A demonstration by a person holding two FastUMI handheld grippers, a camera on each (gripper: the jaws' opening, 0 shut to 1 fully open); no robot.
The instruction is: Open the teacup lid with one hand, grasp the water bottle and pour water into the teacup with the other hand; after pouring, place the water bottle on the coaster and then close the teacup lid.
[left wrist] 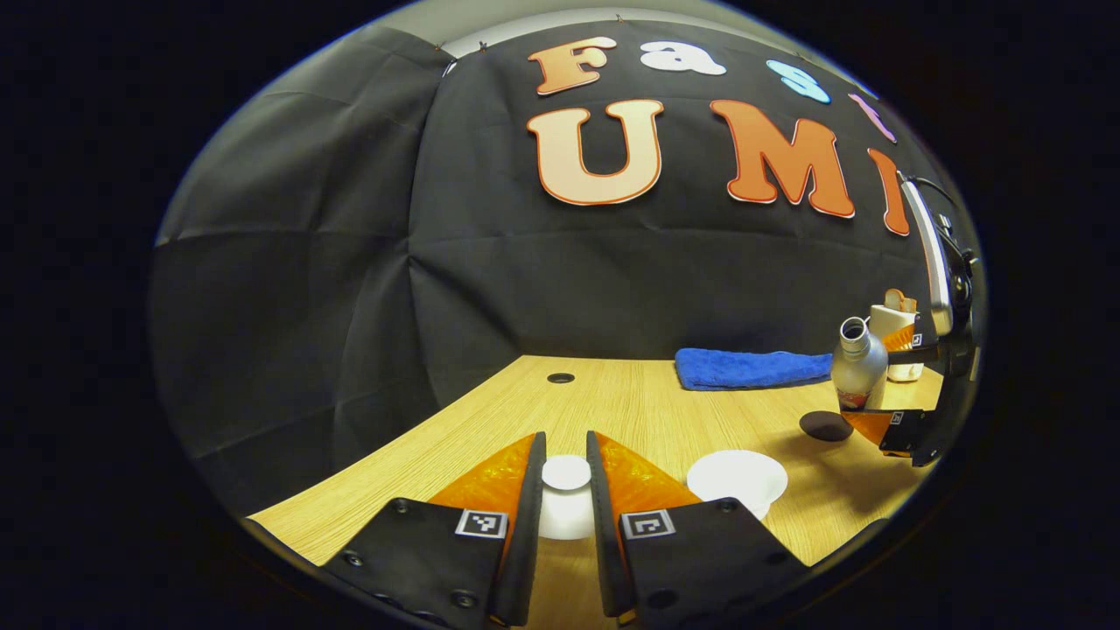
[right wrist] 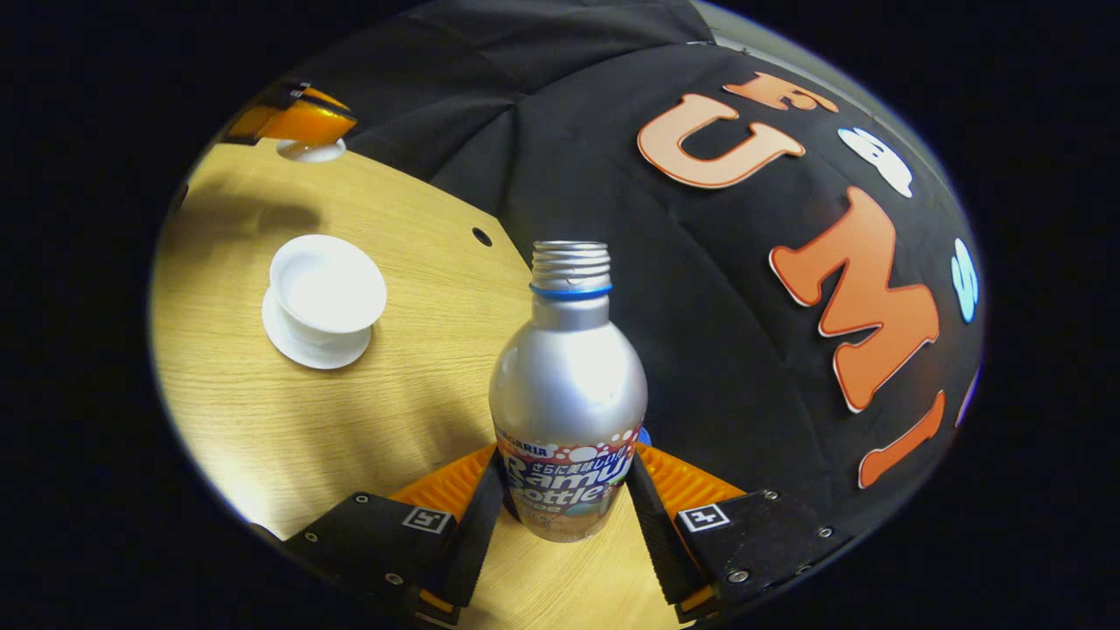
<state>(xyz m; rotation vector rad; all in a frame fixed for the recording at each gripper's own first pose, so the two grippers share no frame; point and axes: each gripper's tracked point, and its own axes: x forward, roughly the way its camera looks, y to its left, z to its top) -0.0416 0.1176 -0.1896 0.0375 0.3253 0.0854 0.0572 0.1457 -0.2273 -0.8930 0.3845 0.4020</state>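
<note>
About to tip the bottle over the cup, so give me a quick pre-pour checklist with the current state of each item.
1. Lid off the teacup: ok, its mouth is open on the saucer.
2. Lid held: ok, the left gripper has both fingers on its knob, off to the side of the cup.
3. Water bottle gripped: ok, the right gripper is clamped on its lower body.
4. Bottle cap removed: ok, the threaded neck is open.
5. Bottle over the cup: not ok, it is upright and off to the side.
6. Coaster free: ok, nothing on it.
</note>
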